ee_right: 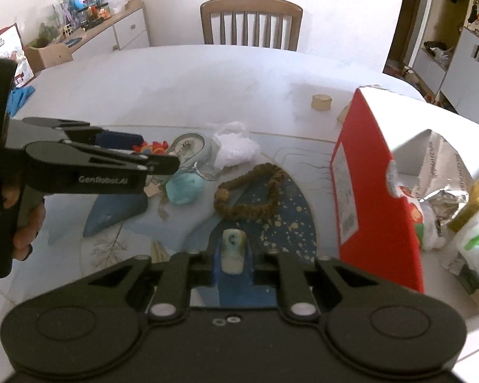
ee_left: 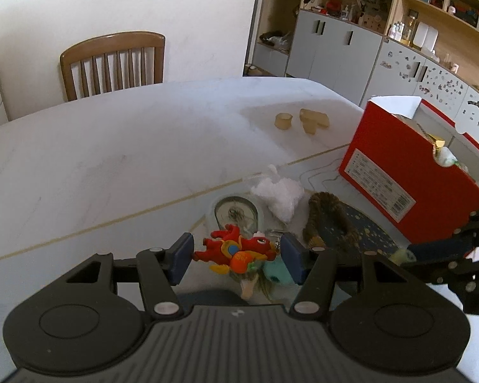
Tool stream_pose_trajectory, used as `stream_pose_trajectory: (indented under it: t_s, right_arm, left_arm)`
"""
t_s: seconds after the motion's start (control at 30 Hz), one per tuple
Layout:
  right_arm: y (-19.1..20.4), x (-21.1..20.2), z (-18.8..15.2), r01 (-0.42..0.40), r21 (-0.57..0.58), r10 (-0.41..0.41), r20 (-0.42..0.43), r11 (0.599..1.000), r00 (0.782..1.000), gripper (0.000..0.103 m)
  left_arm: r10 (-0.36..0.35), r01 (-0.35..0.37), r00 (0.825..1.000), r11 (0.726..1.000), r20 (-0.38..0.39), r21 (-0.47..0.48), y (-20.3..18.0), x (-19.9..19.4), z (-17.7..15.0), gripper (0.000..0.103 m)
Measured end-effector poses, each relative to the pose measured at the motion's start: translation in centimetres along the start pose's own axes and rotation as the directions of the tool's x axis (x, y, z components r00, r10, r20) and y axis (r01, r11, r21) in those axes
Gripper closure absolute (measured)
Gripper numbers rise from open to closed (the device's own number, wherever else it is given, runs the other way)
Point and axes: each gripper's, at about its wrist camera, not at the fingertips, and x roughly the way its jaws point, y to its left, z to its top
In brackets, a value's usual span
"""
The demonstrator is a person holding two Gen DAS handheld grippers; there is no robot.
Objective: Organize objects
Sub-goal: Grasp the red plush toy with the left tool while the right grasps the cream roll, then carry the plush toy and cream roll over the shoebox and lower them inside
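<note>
My left gripper (ee_left: 236, 252) is shut on a red dragon toy (ee_left: 234, 249) with yellow and blue trim, which spans the gap between the blue pads above the table. In the right wrist view the same gripper (ee_right: 156, 151) comes in from the left, a hand on its grip, and the red toy (ee_right: 151, 146) peeks out between its fingers. My right gripper (ee_right: 233, 245) is shut on a small pale piece (ee_right: 233, 250) with a dark mark. Beside it stands a red box (ee_right: 367, 175), open at the top.
On the patterned mat (ee_right: 290, 223) lie a brown bead loop (ee_right: 252, 191), a teal plush (ee_right: 185, 188), a round disc (ee_right: 190, 148) and a white bag (ee_right: 234, 148). Tan cups (ee_left: 283, 120) sit farther back. A chair (ee_left: 111, 63) stands behind the table. Packets fill the box (ee_right: 444, 198).
</note>
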Motion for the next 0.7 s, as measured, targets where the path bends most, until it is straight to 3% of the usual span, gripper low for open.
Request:
stream_pose_trajectory:
  t_s: [0.7]
  right_arm:
    - [-2.5, -9.2, -0.6, -0.040, 0.111, 0.022, 0.162, 0.993, 0.987, 0.089]
  left_arm:
    - [-0.059, 0.057, 0.997, 0.998, 0.053, 0.036, -3.9, -7.8, 0.3, 0.044]
